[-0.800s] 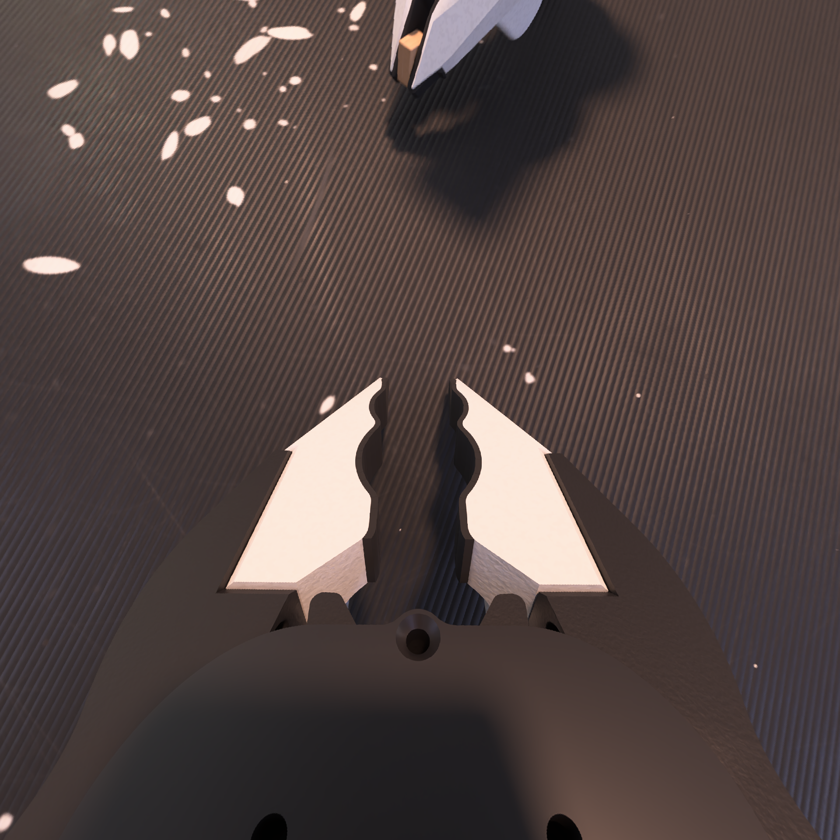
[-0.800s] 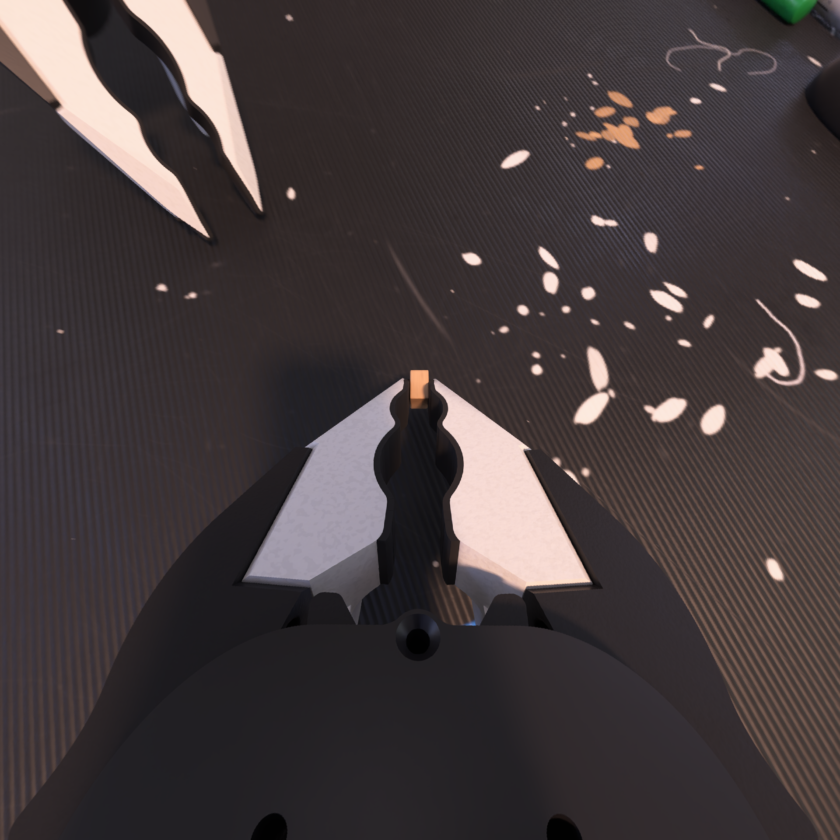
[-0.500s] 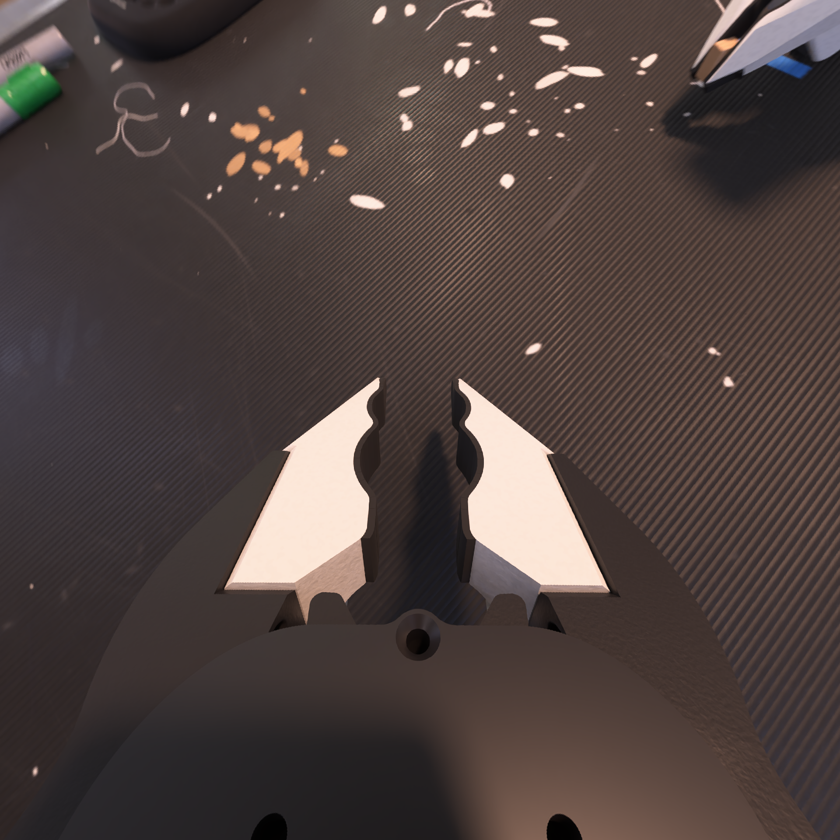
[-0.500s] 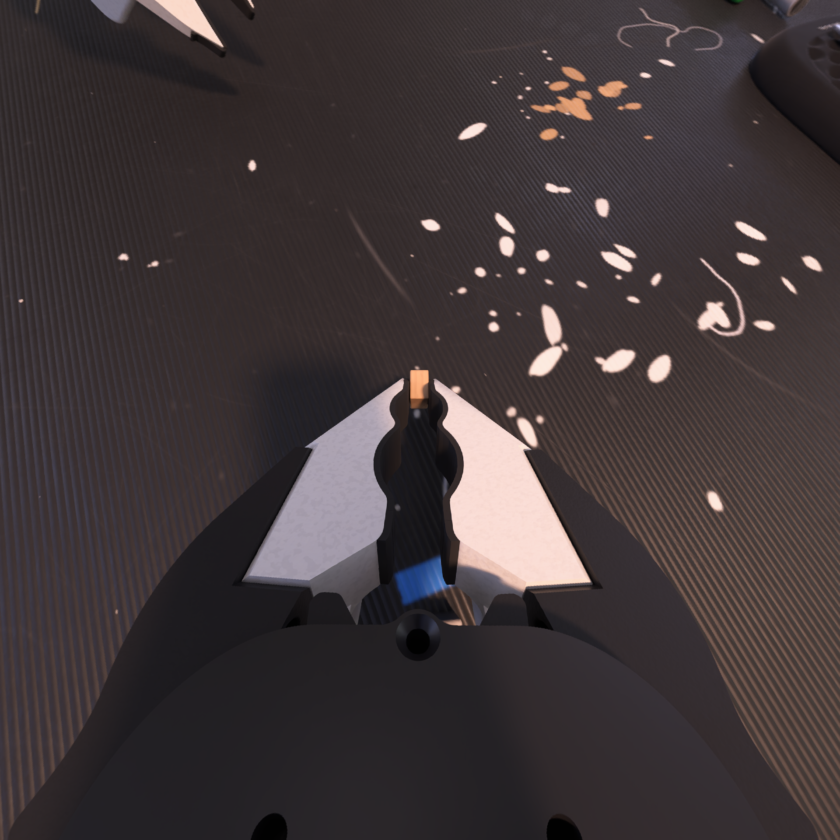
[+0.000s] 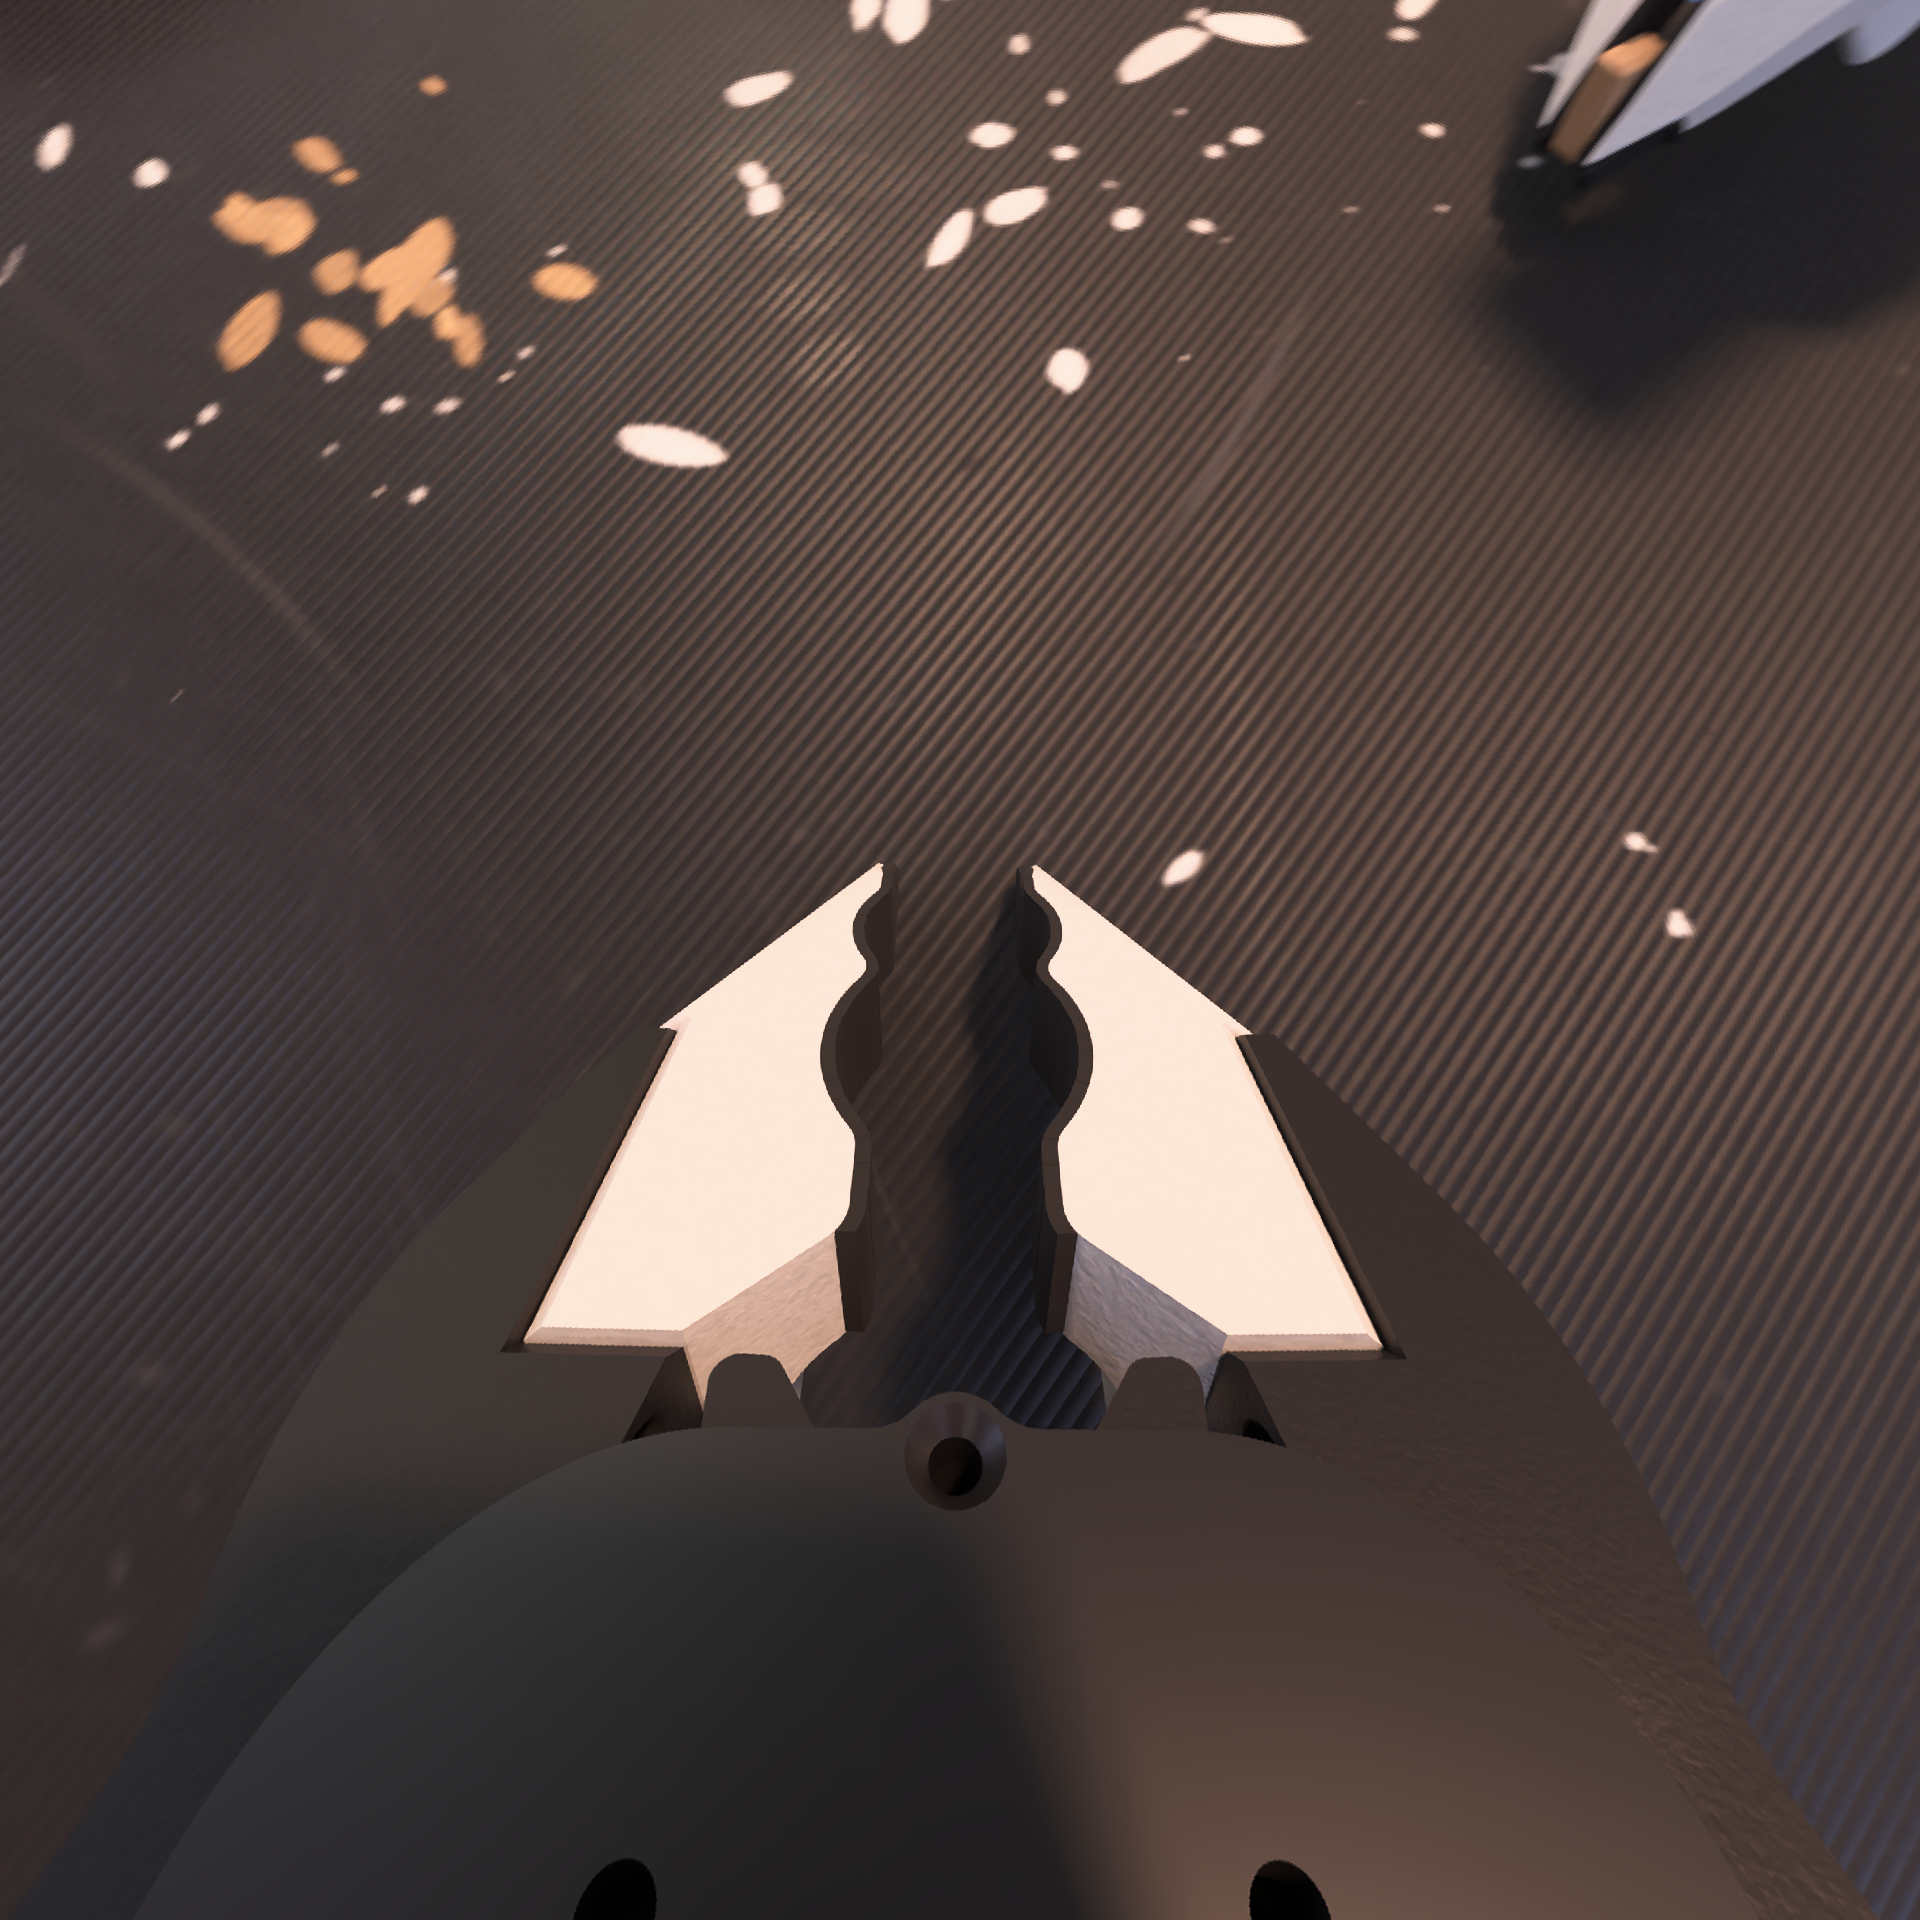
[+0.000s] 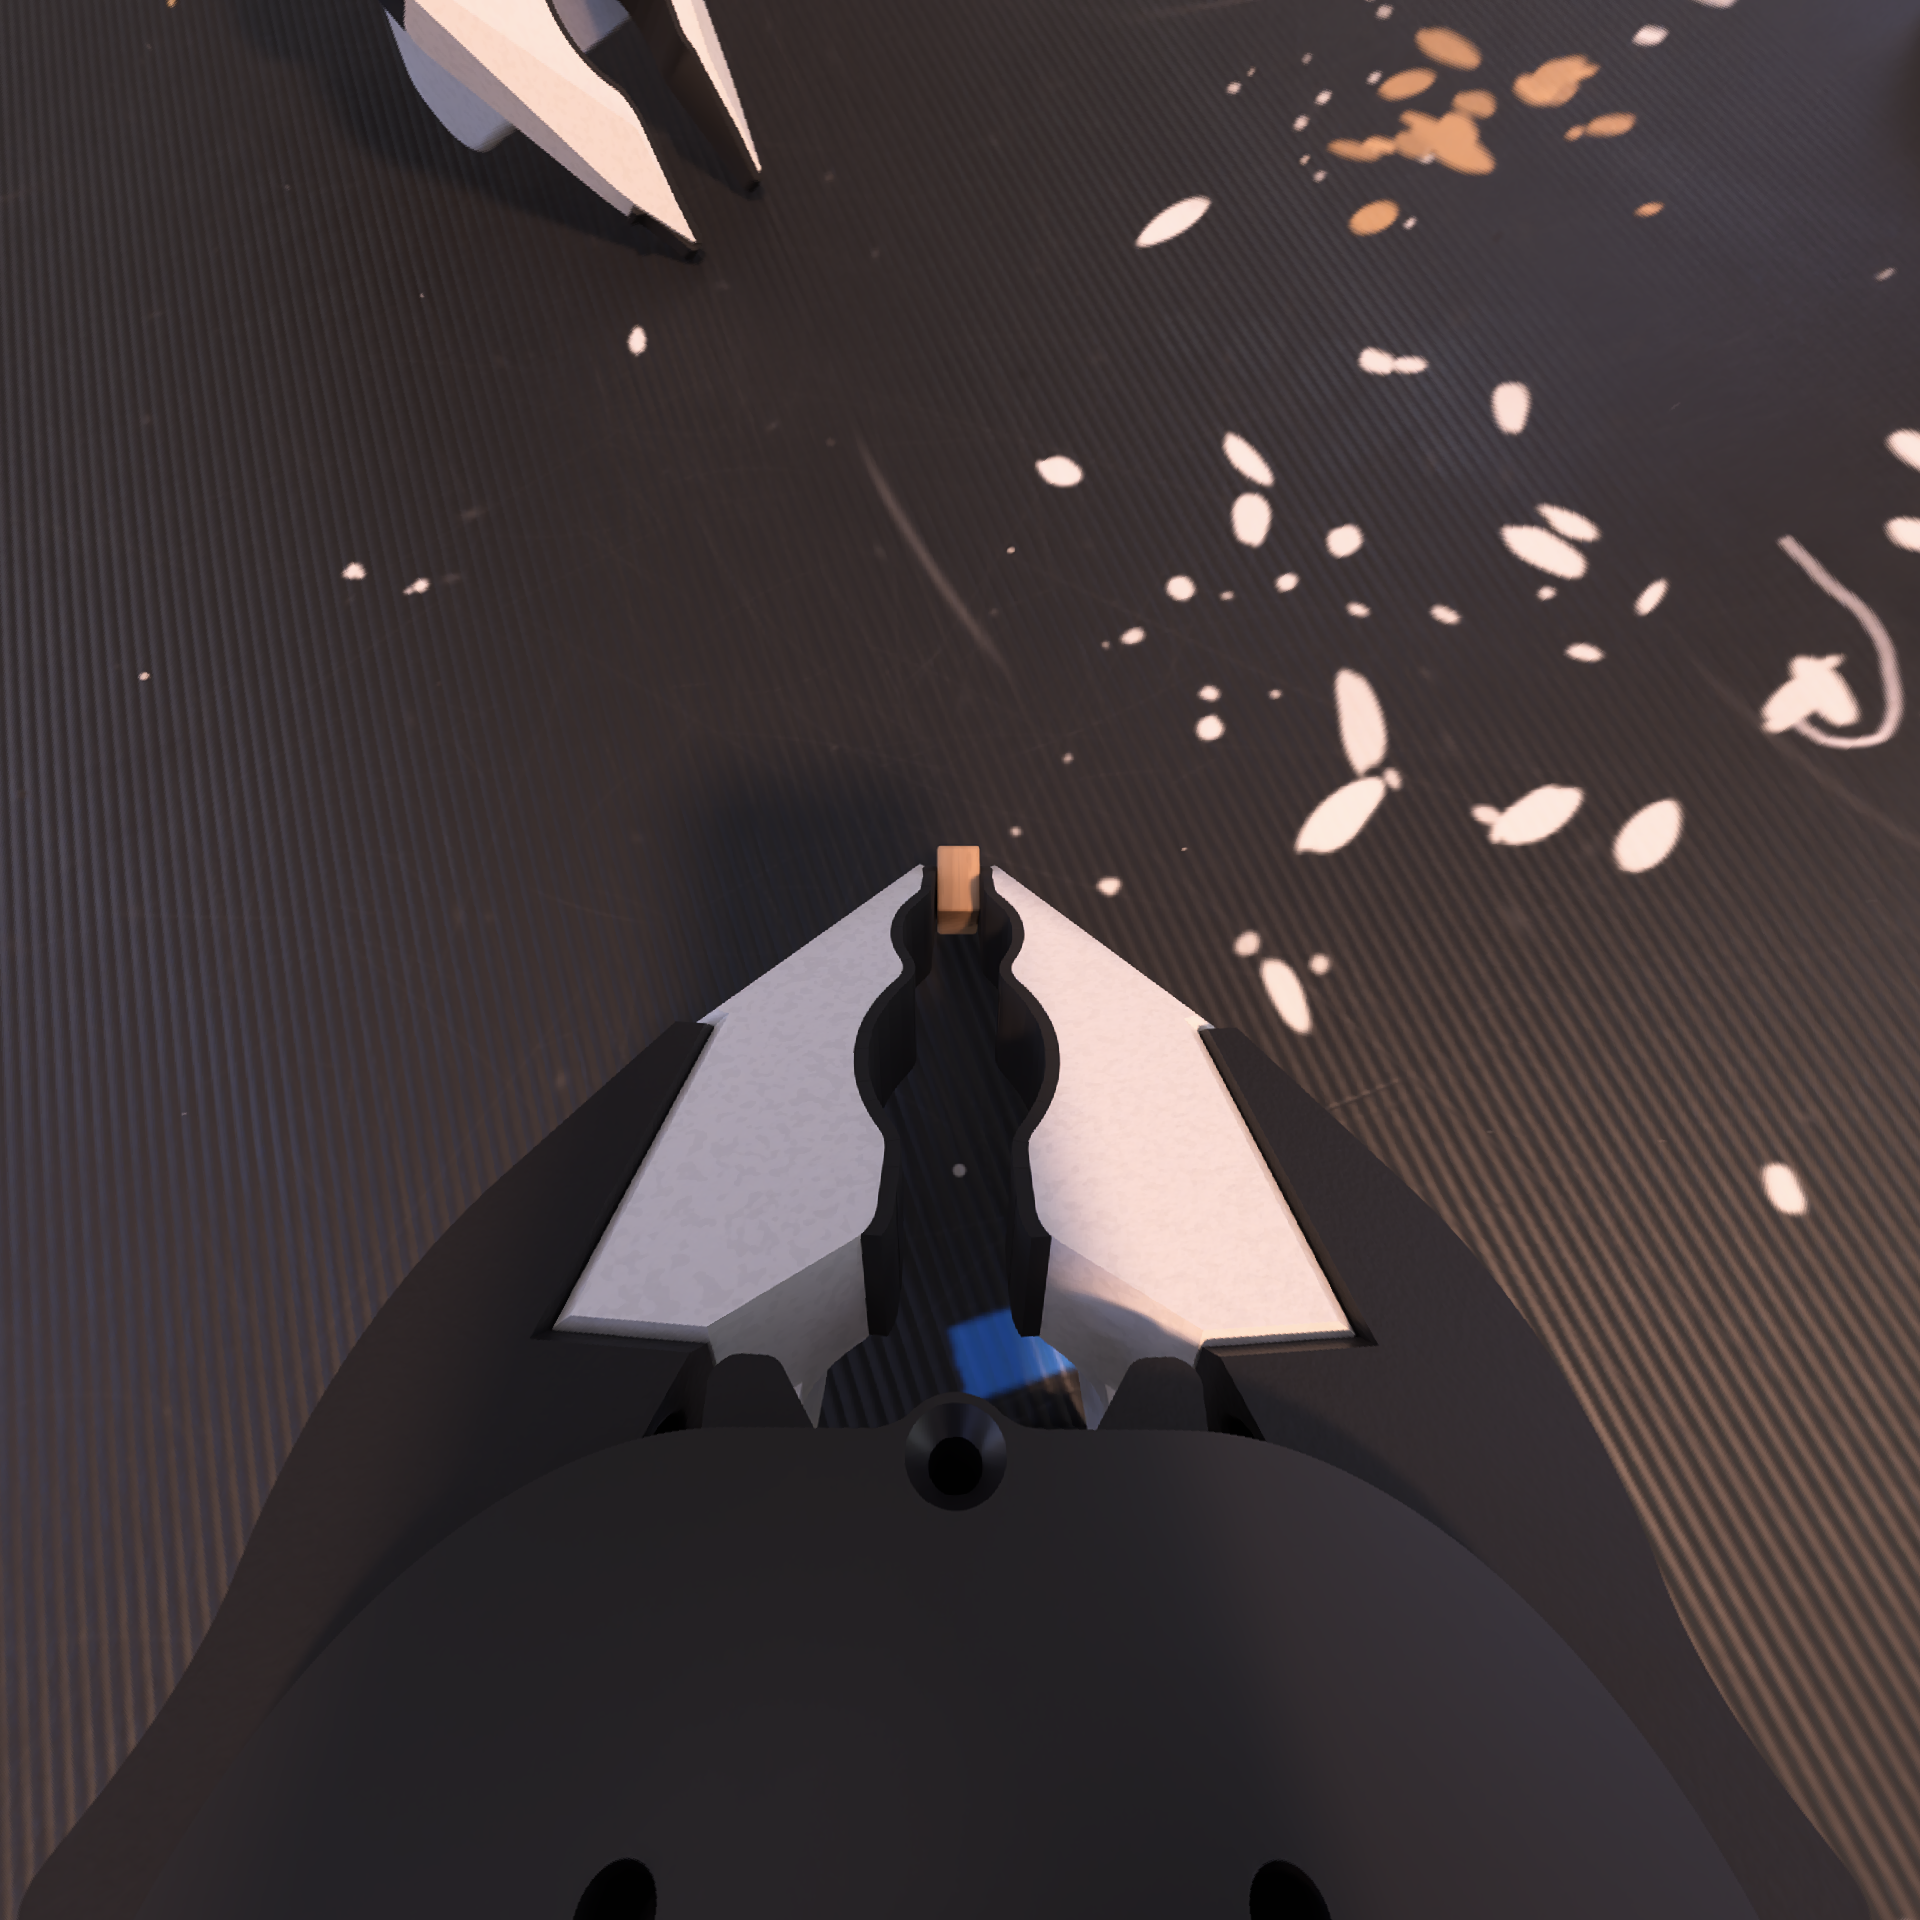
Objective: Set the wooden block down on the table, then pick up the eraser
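My right gripper (image 6: 957, 883) is shut on a small wooden block (image 6: 957, 883) pinched at its fingertips, held a little above the dark ribbed table (image 6: 520, 935). It also shows at the top right of the left wrist view (image 5: 1590, 114), with the block (image 5: 1610, 88) between its fingers. A blue and white thing (image 6: 1000, 1356), likely the eraser, lies on the table under the base of the right fingers, mostly hidden. My left gripper (image 5: 956, 883) is open and empty over bare table. It shows at the top left of the right wrist view (image 6: 724, 220).
White paint spots (image 6: 1351, 727) and orange spots (image 6: 1444, 125) mark the table to the right of the right gripper. In the left wrist view the orange spots (image 5: 395, 270) lie far left. A white scribble (image 6: 1839, 686) is at the right edge.
The left gripper swung away and has come back nearer the right gripper. The right gripper kept the block and shifted, bringing the blue thing into view beneath its fingers.
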`<state>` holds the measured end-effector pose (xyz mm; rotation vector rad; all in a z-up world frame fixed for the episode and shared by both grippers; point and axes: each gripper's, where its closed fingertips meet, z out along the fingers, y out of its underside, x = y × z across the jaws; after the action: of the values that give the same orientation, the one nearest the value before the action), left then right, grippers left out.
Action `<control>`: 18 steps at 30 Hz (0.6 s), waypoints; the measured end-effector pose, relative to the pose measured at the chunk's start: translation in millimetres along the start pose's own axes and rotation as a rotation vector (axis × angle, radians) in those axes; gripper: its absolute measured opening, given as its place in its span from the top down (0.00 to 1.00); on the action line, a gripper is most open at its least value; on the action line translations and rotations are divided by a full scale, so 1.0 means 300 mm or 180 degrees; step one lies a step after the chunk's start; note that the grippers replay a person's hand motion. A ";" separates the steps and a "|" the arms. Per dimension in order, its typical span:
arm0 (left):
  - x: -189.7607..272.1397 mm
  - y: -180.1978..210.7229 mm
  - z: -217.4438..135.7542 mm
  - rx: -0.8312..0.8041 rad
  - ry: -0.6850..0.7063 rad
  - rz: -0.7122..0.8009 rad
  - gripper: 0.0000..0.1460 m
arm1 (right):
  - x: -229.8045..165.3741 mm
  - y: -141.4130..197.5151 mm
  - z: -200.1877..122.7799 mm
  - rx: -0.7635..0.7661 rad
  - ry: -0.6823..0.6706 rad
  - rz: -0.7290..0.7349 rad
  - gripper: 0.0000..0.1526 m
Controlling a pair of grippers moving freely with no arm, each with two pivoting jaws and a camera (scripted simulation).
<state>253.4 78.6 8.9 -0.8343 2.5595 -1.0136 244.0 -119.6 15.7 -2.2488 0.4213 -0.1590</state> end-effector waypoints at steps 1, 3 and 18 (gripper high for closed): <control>0.017 -0.010 0.009 -0.0005 0.0077 0.0067 0.85 | -0.006 0.005 0.005 -0.0025 -0.0041 0.0036 0.95; 0.036 -0.028 0.025 -0.0001 0.0154 0.0200 0.85 | -0.018 0.013 0.011 -0.0052 -0.0143 0.0105 0.95; 0.172 -0.111 -0.028 0.0553 0.0846 0.0134 0.76 | 0.264 0.212 -0.474 -0.0071 0.1166 0.0745 0.95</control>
<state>222.3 32.4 36.3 -0.6337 2.6378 -1.3934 266.7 -287.4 58.5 -2.1724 0.8797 -0.4479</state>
